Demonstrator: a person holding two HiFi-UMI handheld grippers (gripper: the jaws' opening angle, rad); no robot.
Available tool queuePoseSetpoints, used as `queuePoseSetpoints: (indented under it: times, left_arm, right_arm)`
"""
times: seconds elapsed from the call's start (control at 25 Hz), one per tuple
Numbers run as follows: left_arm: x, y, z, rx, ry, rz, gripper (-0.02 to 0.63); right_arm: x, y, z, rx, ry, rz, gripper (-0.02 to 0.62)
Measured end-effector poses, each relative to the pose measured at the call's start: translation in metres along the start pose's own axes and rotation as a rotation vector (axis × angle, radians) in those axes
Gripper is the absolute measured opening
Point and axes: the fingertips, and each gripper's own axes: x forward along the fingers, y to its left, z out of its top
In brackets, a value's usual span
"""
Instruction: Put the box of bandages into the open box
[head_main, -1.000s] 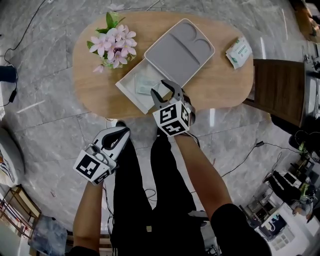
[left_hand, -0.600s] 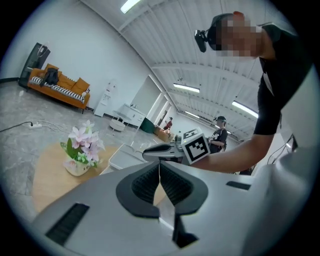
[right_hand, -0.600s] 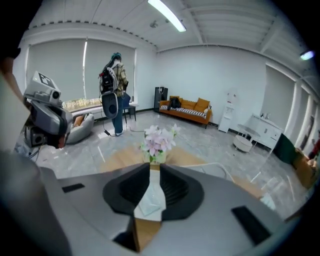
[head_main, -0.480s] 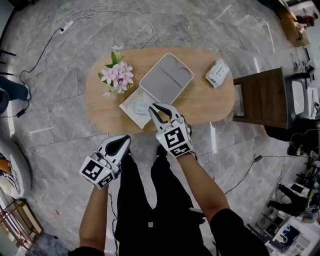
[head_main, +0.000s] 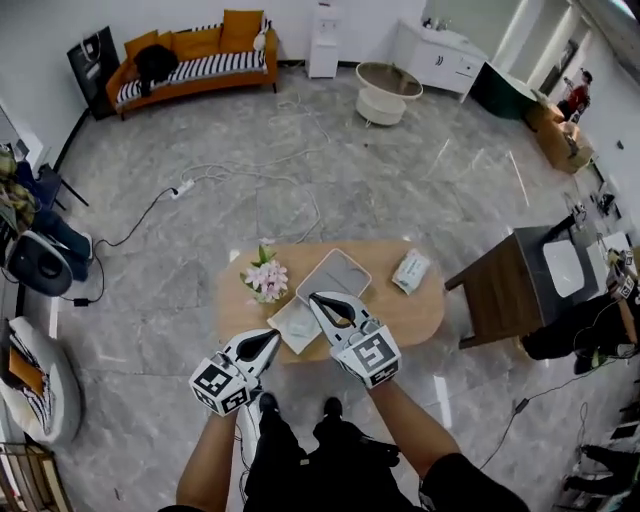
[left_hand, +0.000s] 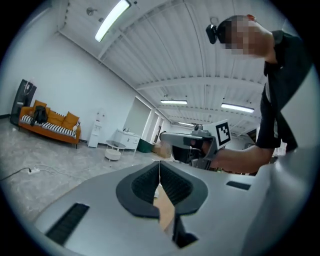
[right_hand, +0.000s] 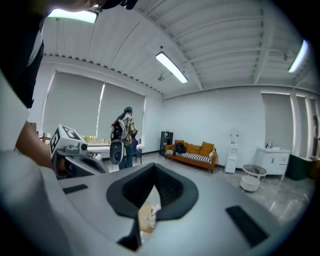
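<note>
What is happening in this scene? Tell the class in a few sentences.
A person stands over a wooden table with a gripper in each hand. The left gripper is shut and empty; the right gripper has just closed its jaws on nothing. Both hang above the table, touching nothing. The open box lies there with its lid beside it, near flowers and a packet. What is inside it is too small to tell.

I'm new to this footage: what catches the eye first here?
The left hand-held gripper and right hand-held gripper, each bearing a marker cube, stand out in the foreground, both shut and empty; the right's jaws have just closed. Beyond them an oval wooden table carries pink flowers and an open box. An orange sofa stands against the far wall.
</note>
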Motion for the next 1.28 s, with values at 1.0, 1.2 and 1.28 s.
queuePoseSetpoints:
  times: [1.0,1.2,1.28]
  left_arm:
    - [-0.026,-0.152,0.102,0.118,-0.157,-0.221,0.017]
    - [0.005,-0.159,0.106,0.154,-0.143,-0.239,0.018]
    - [0.014,-0.164,0.1,0.141,-0.131,-0.246,0.017]
  right_arm:
    - [-0.204,0.043,0.093,0.169,-0.441,0.249,0.011]
    - [-0.212,0.027,0.079,0.201,-0.451,0.263,0.009]
    - [-0.218,0.022,0.07,0.206,-0.439,0.252,0.009]
